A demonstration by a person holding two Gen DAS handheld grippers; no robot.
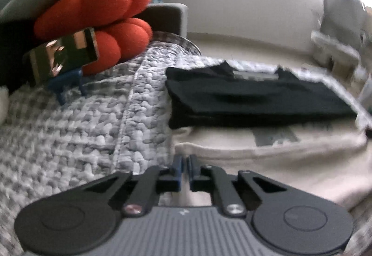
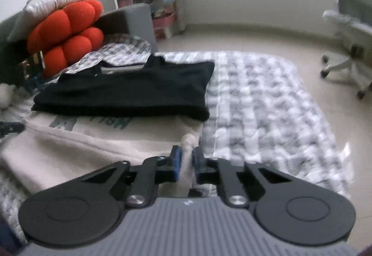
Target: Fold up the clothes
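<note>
A cream garment [image 1: 279,163] with grey lettering lies flat on a grey-and-white checked quilt [image 1: 69,139]. A folded black garment [image 1: 255,98] rests on its far part. My left gripper [image 1: 185,160] is shut at the cream garment's left edge; I cannot make out cloth between its blue pads. In the right wrist view, my right gripper [image 2: 187,156] is shut on a pinch of the cream garment [image 2: 81,146] at its right edge, and a tuft of cloth sticks up between the pads. The black garment [image 2: 130,91] lies just beyond.
An orange puffy cushion [image 2: 67,33] under a white pillow stands at the far left, with a shiny plate-like object [image 1: 62,58] in front of it. The quilt [image 2: 255,105] stretches right to bare pale floor. A white office chair [image 2: 348,47] stands far right, shelves at the back.
</note>
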